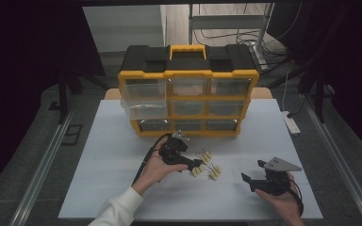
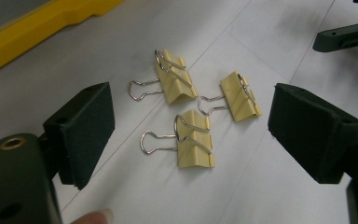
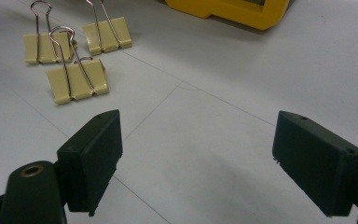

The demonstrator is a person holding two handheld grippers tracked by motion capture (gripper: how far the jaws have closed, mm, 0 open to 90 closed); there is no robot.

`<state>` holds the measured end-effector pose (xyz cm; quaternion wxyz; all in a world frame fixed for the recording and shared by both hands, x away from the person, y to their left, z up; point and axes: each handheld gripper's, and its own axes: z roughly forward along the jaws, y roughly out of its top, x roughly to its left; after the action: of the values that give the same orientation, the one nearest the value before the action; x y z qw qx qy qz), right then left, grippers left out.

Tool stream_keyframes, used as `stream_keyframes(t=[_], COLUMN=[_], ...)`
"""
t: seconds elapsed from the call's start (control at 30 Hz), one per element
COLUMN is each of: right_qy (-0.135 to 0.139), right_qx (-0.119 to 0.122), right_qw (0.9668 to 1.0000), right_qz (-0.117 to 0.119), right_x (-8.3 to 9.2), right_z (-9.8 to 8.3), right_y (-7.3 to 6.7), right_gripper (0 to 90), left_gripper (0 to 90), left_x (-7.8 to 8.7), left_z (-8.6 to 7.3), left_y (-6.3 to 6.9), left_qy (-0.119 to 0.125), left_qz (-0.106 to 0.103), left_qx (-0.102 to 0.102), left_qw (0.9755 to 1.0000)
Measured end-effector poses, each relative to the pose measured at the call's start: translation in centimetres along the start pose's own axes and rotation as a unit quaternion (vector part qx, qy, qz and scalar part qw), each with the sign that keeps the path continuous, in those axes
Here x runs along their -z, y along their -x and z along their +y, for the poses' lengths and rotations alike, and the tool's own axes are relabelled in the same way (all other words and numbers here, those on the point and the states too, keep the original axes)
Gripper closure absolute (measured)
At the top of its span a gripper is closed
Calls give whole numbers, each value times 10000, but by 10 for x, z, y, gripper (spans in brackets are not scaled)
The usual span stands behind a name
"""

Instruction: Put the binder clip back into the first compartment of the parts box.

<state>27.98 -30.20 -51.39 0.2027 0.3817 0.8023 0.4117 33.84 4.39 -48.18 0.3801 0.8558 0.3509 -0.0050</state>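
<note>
White table (image 1: 122,188), binder clips (image 1: 207,165), organizer (image 1: 188,99)

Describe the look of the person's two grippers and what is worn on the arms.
Both grippers are black with two blocky, flat-padded jaws. The left gripper trails a black cable; a brass-coloured ring sits in its body. The right gripper carries a grey three-cornered plate on top. The left arm wears a white sleeve.

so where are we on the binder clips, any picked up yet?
None yet. Done: one drawer of the yellow organizer already sits pulled out. In hand: the left gripper hovers open over the three yellow binder clips, touching none. The right gripper waits open, apart. Left: grasping and moving all three clips.
</note>
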Motion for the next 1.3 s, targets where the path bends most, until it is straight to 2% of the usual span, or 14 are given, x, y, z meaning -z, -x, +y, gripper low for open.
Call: stream_keyframes(t=[0.1,0.3,0.43,0.47,0.6,0.63,0.67,0.7,0.73,0.77,0.87,1.13,1.2,1.3], right_qy=[-5,-16,-33,-29,-24,-25,-24,-22,-22,-23,-29,-36,-33,-31], right_qx=[5,45,40,42,55,60,59,64,64,64,61,88,88,78], right_qw=[10000,10000,10000,10000,10000,10000,10000,10000,10000,10000,10000,10000,10000,10000], right_qz=[2,8,6,10,6,2,-1,0,0,2,0,-10,-16,-20], right_x=[0,0,-1,-1,0,0,0,0,0,0,0,0,0,0], right_z=[0,0,-1,0,0,0,0,0,0,0,0,0,0,0], right_y=[0,-1,0,0,-1,-2,-2,-2,-2,-1,-1,-1,-1,-1], right_gripper=[163,164,164,164,164,164,164,164,164,164,165,167,168,168], left_gripper=[185,264,331,355,497,497,586,638,638,700,792,878,883,884], left_x=[-4,-15,-20,-22,-26,-27,-28,-29,-29,-29,-27,-23,-21,-16], left_z=[0,-3,-5,-5,-7,-8,-9,-9,-10,-10,-10,-9,-9,-9], left_y=[-3,-7,-7,-6,-8,-9,-9,-10,-10,-10,-10,-4,-2,-1], left_qy=[-84,-331,-516,-519,-636,-675,-698,-731,-726,-723,-644,-522,-474,-355], left_qz=[-30,-125,-39,-75,-159,-193,-217,-268,-338,-401,-680,-822,-751,-810], left_qx=[-53,34,-133,-92,-137,-140,-150,-177,-194,-205,-230,-369,-384,-375], left_qw=[9999,9994,9986,9986,9978,9974,9972,9968,9966,9964,9953,9946,9953,9954])
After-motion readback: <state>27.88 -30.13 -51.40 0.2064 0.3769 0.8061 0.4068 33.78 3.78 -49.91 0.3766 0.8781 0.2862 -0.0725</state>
